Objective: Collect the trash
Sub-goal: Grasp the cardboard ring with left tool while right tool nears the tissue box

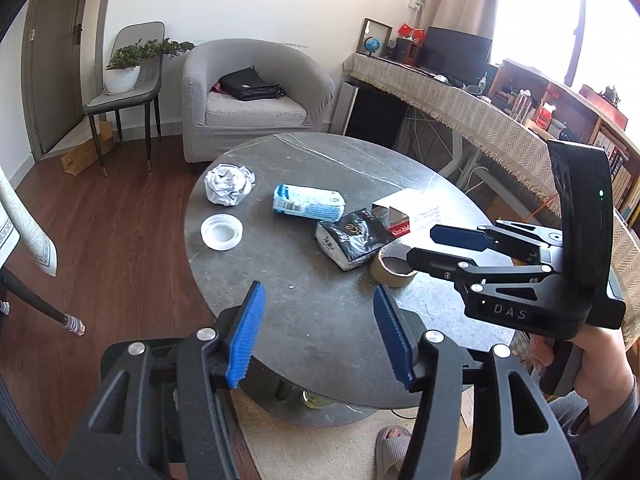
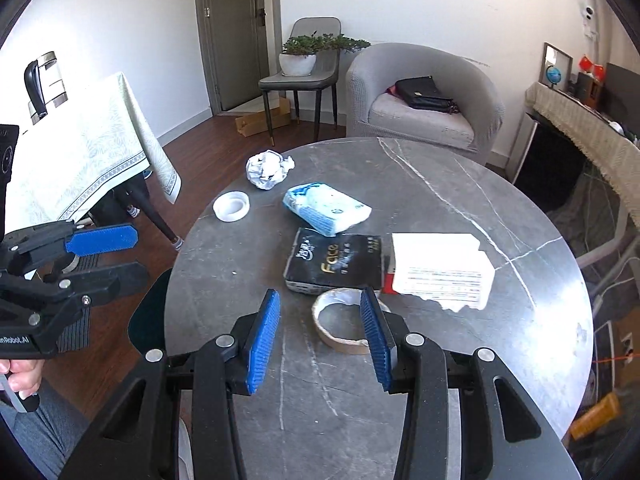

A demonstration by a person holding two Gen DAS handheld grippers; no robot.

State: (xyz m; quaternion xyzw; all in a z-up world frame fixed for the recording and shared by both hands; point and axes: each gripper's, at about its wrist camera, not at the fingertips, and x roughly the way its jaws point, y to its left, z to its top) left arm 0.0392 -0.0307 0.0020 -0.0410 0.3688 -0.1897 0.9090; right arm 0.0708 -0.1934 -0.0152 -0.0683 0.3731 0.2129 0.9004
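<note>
On the round grey table (image 1: pixel 320 320) (image 2: pixel 460 352) lie a crumpled paper ball (image 1: pixel 229 183) (image 2: pixel 269 169), a white plastic lid (image 1: pixel 221 231) (image 2: pixel 231 206), a blue-white tissue pack (image 1: pixel 308 201) (image 2: pixel 326 208), a black tissue pack (image 1: pixel 352 238) (image 2: pixel 334 266), an open red-white carton (image 1: pixel 400 212) (image 2: pixel 440 268) and an empty cardboard tape roll (image 1: pixel 394 268) (image 2: pixel 342 326). My left gripper (image 1: pixel 318 334) is open and empty over the table's near edge. My right gripper (image 2: pixel 318 338) (image 1: pixel 424 246) is open and empty, hovering by the tape roll.
A grey armchair (image 1: pixel 256 96) (image 2: pixel 424 96) with a black bag stands behind the table. A chair with a potted plant (image 1: pixel 128 68) (image 2: pixel 304 56) stands by the door. A cloth-covered desk (image 1: pixel 460 108) runs along the right; another clothed table (image 2: pixel 80 160) is left. Wooden floor surrounds.
</note>
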